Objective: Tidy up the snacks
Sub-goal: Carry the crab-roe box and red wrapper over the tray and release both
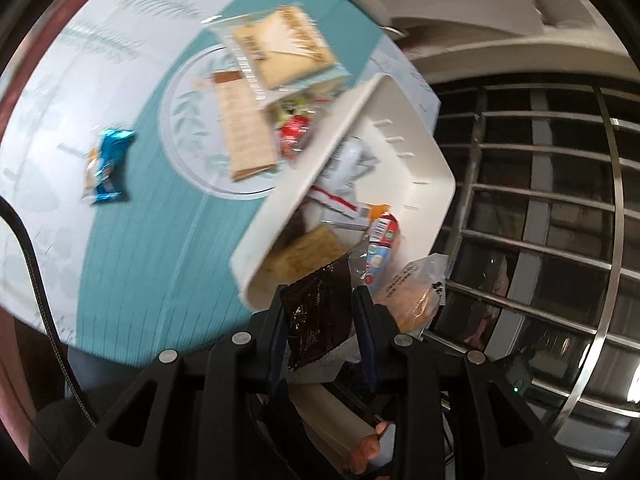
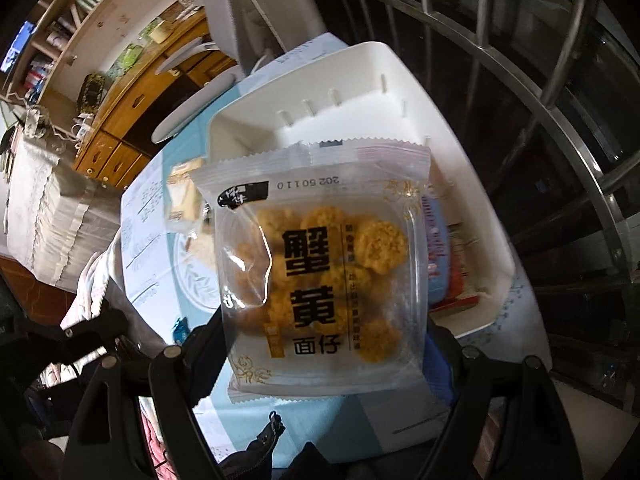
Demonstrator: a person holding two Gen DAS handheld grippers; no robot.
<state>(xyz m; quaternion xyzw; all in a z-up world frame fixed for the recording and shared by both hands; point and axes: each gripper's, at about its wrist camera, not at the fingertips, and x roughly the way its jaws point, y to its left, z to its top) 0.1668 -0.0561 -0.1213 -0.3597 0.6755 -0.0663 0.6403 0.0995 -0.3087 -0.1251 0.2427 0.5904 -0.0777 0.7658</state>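
Left gripper (image 1: 320, 300): fingers closed in on a dark brown foil packet (image 1: 316, 320), held at the near lip of the white bin (image 1: 400, 120).
Right gripper (image 2: 324, 344): spread wide yet pinching a clear cracker pack (image 2: 320, 276) between its two fingers; round golden pieces sit in a tray inside, with big black characters on the front.
Cracker pack position: up in front of the bin in the right view, blocking most of its interior.
Bin contents: only the left view looks inside, showing a clear-wrapped bun (image 1: 416, 300) at the rim, a red-labelled packet (image 1: 380, 236), a pale square cracker (image 1: 304, 256) and white wrappers deeper in. The right view catches just a blue and a red edge beside the held pack.
Loose snacks on the table: left view only, with a blue foil packet (image 1: 108, 164) well apart from the bin, a long tan bar (image 1: 244, 132), a red packet (image 1: 294, 132) just beside the bin wall, and a wrapped sandwich (image 1: 284, 48) farther off.
Table (image 1: 152, 240): teal and white cloth with leaf print.
Far right side: metal window bars (image 1: 540, 184) in both views.
Far background, right view only: wooden shelving (image 2: 132, 60) and a white chair (image 2: 256, 4).
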